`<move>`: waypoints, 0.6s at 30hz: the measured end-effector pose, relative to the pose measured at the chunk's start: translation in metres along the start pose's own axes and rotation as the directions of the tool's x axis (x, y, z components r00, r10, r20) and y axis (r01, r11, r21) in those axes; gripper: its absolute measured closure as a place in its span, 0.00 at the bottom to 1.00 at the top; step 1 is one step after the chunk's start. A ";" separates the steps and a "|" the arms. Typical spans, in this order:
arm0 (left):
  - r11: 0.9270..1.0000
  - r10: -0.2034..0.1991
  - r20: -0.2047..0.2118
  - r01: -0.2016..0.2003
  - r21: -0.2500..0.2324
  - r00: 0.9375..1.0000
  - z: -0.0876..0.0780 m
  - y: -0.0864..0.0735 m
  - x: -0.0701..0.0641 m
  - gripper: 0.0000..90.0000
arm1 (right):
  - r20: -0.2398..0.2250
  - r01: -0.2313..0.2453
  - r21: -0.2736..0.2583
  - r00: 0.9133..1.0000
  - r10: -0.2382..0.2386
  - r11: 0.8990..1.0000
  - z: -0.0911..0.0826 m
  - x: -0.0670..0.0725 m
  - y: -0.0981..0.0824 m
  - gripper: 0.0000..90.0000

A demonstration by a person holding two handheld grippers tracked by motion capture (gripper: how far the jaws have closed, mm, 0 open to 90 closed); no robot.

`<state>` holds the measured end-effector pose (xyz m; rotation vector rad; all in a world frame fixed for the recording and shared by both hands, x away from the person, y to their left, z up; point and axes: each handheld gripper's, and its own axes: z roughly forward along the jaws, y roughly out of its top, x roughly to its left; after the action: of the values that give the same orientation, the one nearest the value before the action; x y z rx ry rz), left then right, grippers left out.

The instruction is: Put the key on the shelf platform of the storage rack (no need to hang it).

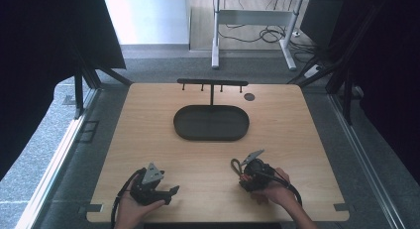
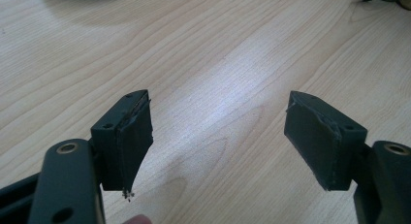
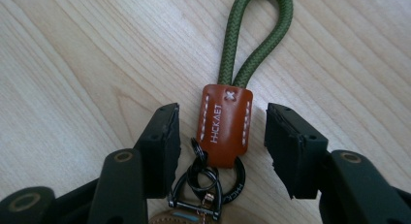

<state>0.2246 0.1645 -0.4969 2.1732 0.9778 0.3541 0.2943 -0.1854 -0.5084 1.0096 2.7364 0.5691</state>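
A keychain [image 3: 226,122] lies flat on the wooden table [image 1: 148,130]. It has an orange-brown leather tab, a green braided cord loop [image 3: 257,35] and black metal rings [image 3: 208,180]. My right gripper [image 3: 220,136] stands open over it, one jaw on each side of the leather tab with a gap on both sides. In the high view the right gripper [image 1: 243,174] is at the front right, and the cord loop [image 1: 236,165] pokes out on its left. My left gripper [image 1: 168,192] rests at the front left; its jaws [image 2: 218,136] are wide open over bare wood.
A black oval tray [image 1: 211,123] sits at the middle of the table. Behind it stands a low black rack [image 1: 212,83] with small hooks. A small dark disc [image 1: 249,96] lies at the back right. Dark curtains flank both sides of the table.
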 end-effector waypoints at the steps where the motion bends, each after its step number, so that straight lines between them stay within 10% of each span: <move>1: 1.000 0.000 -0.002 0.000 0.001 1.000 0.000 0.000 0.000 0.29 | -0.006 -0.007 -0.002 1.000 0.007 1.000 0.000 -0.001 0.000 0.54; 18: 1.000 0.004 0.004 -0.004 0.007 1.000 0.003 0.000 -0.002 0.29 | -0.018 -0.025 0.012 1.000 0.025 1.000 -0.001 -0.007 0.001 0.71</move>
<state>0.2247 0.1612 -0.4984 2.1815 0.9735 0.3494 0.2998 -0.1900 -0.5067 1.0481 2.7496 0.5694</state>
